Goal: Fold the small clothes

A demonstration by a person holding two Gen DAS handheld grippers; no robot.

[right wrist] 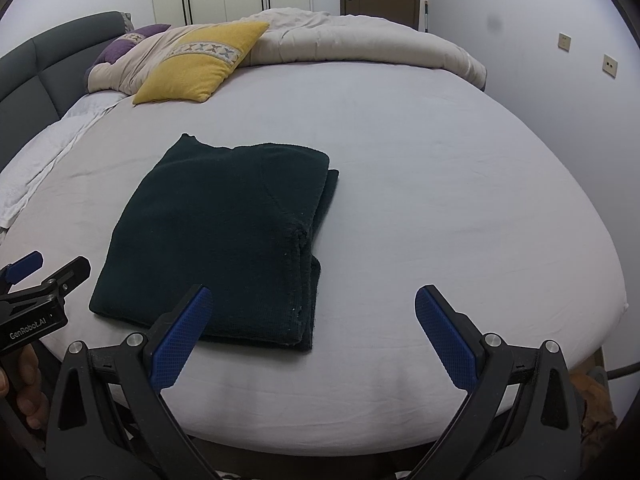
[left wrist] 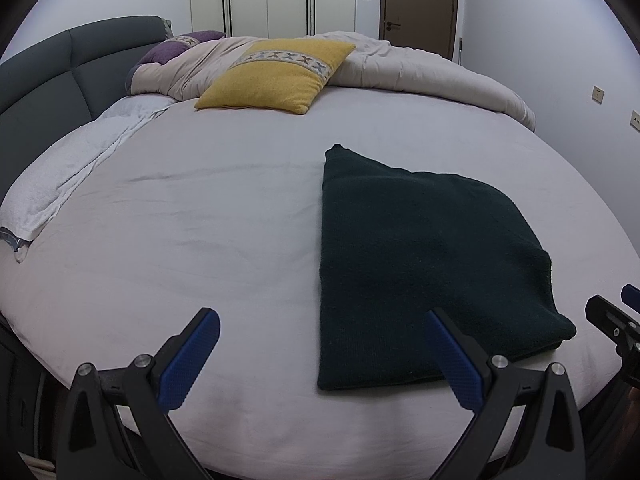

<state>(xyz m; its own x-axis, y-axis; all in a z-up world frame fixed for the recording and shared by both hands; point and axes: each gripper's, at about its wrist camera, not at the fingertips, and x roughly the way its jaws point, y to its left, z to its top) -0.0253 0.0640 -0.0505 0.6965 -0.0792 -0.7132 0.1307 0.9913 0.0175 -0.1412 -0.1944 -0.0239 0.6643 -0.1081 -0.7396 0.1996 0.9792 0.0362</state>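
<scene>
A dark green knit garment lies folded in a thick rectangle on the white bed sheet. It also shows in the right wrist view, with its stacked layers along the right edge. My left gripper is open and empty, held above the near bed edge at the garment's near left corner. My right gripper is open and empty, just off the garment's near right corner. The other gripper shows at each view's edge: the right and the left.
A yellow pillow and a beige duvet lie at the far side of the bed. A white towel lies along the left, by the grey headboard. The wall stands to the right.
</scene>
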